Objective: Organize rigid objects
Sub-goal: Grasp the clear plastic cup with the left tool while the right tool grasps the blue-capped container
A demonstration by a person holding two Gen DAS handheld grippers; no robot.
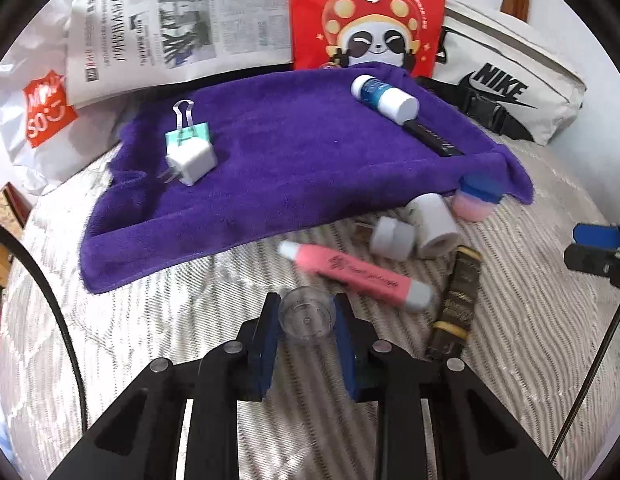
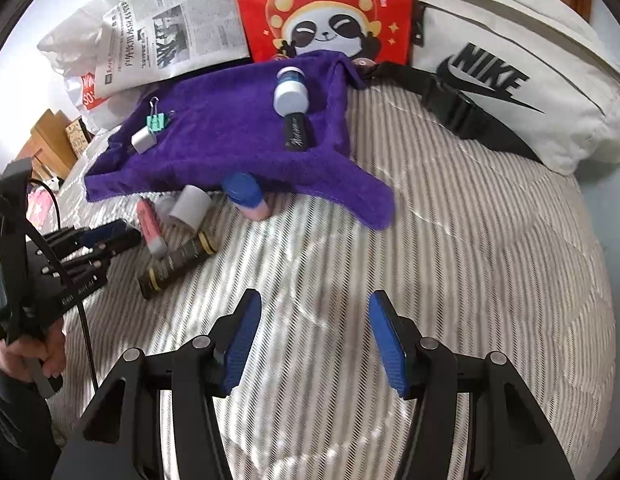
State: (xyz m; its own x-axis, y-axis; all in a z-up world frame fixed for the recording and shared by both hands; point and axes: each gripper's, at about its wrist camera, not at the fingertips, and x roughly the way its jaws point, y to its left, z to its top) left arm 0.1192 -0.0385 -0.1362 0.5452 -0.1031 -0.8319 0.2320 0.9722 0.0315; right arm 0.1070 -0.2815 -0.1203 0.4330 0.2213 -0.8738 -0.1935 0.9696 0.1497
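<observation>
My left gripper point(image 1: 307, 316) is shut on a small clear plastic cup point(image 1: 307, 315), held just above the striped bedcover. A purple towel point(image 1: 270, 168) lies ahead with a white charger plug point(image 1: 192, 160), a mint binder clip point(image 1: 186, 132), a blue-and-white bottle point(image 1: 384, 94) and a black tube point(image 1: 432, 140) on it. Off the towel lie a pink tube point(image 1: 358, 276), a white cylinder point(image 1: 434, 224), a small white plug point(image 1: 392, 236), a blue-capped pink jar point(image 1: 478, 198) and a brown tube point(image 1: 458, 300). My right gripper point(image 2: 314, 332) is open and empty over the bedcover.
A newspaper point(image 1: 170, 28), a red panda bag point(image 1: 370, 16), a white Nike bag point(image 1: 510, 84) and a white Miniso bag point(image 1: 42, 112) stand behind the towel. In the right wrist view the left gripper point(image 2: 122, 236) sits at the left, next to the pink tube point(image 2: 150, 228).
</observation>
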